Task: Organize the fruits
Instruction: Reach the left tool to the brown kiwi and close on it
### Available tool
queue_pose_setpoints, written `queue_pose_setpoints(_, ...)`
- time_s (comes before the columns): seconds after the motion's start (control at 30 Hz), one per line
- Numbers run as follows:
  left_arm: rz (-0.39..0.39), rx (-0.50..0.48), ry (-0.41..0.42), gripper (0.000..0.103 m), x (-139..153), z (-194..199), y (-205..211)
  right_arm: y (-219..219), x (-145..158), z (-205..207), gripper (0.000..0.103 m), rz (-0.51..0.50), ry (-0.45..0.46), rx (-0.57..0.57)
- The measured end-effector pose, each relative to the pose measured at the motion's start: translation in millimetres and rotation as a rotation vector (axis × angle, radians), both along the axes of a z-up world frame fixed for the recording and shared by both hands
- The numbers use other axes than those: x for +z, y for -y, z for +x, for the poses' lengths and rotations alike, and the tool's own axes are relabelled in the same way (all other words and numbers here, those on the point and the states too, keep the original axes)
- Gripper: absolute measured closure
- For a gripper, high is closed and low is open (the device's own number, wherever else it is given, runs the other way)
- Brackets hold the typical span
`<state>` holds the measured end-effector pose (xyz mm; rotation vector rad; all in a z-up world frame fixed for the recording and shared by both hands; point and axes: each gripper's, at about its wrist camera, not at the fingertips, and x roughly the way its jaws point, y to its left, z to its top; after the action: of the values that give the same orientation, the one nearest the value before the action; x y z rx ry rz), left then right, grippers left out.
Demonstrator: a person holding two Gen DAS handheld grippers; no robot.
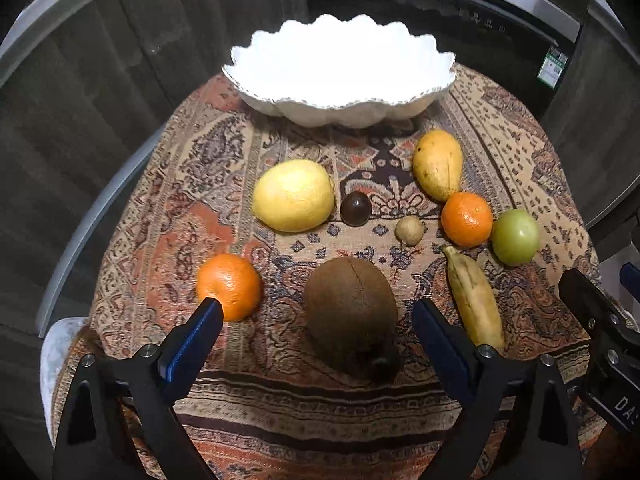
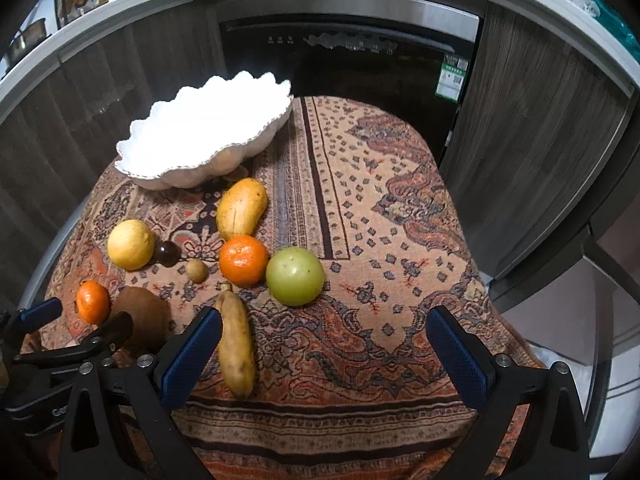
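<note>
Several fruits lie on a patterned cloth before an empty white scalloped bowl [image 1: 340, 68] [image 2: 200, 136]. In the left wrist view: a lemon [image 1: 293, 195], a dark round fruit [image 1: 355, 208], a mango [image 1: 438, 164], an orange [image 1: 467, 219], a green apple [image 1: 515, 237], a small tan fruit [image 1: 409, 231], a banana [image 1: 474, 300], a second orange [image 1: 229, 286] and a brown coconut [image 1: 352, 312]. My left gripper [image 1: 318, 320] is open, its jaws either side of the coconut, above it. My right gripper [image 2: 324, 334] is open and empty, below the green apple [image 2: 295, 276] and right of the banana [image 2: 236, 346].
The cloth [image 2: 380, 220] covers a rounded table with bare cloth on the right half. Dark wood cabinets [image 2: 540, 128] and a black appliance [image 2: 340, 64] stand behind. The table's edges fall away on all sides. The left gripper also shows in the right wrist view [image 2: 72, 324].
</note>
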<state>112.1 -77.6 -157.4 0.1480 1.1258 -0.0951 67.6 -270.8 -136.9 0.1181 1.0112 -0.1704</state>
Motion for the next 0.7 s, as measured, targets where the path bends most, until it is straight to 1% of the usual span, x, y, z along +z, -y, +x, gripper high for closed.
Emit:
queue_pose_setpoints(0.07,0.008,-0.002,-0.020,0.013,-8.6,4.1,2.6,-0.2,-6.6,2.1,0.000,-0.001,-0.011,0.002)
queue_pose_setpoints(0.13,0.009,-0.003,-0.036,0.016,-14.7,5.7,3.6,-0.5,-12.6,3.6,0.000,-0.002,-0.020,0.004)
queue_pose_setpoints(0.3,0.001,-0.006,-0.052,0.016,-23.7,9.7,6.9,0.9,-20.9,6.2,0.000,0.010,-0.036,0.002)
queue_pose_setpoints(0.4,-0.003,-0.007,-0.058,0.020,-28.7,13.7,9.4,0.6,-24.5,7.2,0.000,0.010,-0.043,0.002)
queue_pose_setpoints(0.57,-0.018,-0.025,-0.102,0.042,-38.2,18.1,14.9,0.2,-27.3,7.0,0.000,0.007,-0.049,0.004)
queue_pose_setpoints(0.6,-0.022,-0.031,-0.106,0.044,-39.1,17.7,15.6,0.0,-27.3,6.6,0.000,0.008,-0.049,0.005)
queue_pose_setpoints(0.7,-0.021,-0.037,-0.103,0.045,-39.4,16.7,16.9,0.8,-26.6,5.3,0.000,0.008,-0.046,0.001)
